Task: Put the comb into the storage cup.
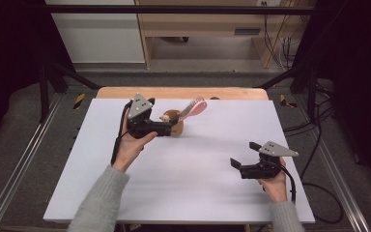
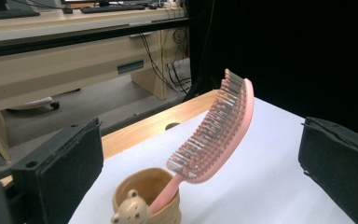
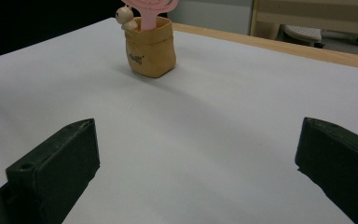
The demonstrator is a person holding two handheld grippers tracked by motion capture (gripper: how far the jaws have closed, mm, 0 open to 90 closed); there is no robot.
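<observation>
A pink hairbrush point(image 1: 193, 108) point(image 2: 219, 130) stands handle-down and leaning in a small tan cup point(image 1: 176, 126) point(image 2: 164, 201) with a little bear head on its rim, at the back middle of the white table top point(image 1: 183, 174). My left gripper point(image 1: 160, 116) is held just left of the cup, open, its fingers point(image 2: 60, 172) wide on either side of brush and cup without touching them. My right gripper point(image 1: 245, 154) rests low at the front right, open with nothing between its fingers point(image 3: 56, 168). It faces the cup point(image 3: 151, 53), which stands well away from it.
The white sheet covers a wooden table whose far edge point(image 1: 183, 93) shows behind the cup. Beyond it are a floor, a light wooden desk point(image 1: 207, 24) and hanging cables point(image 1: 280, 48). Metal rails point(image 1: 19, 159) run along both sides of the table.
</observation>
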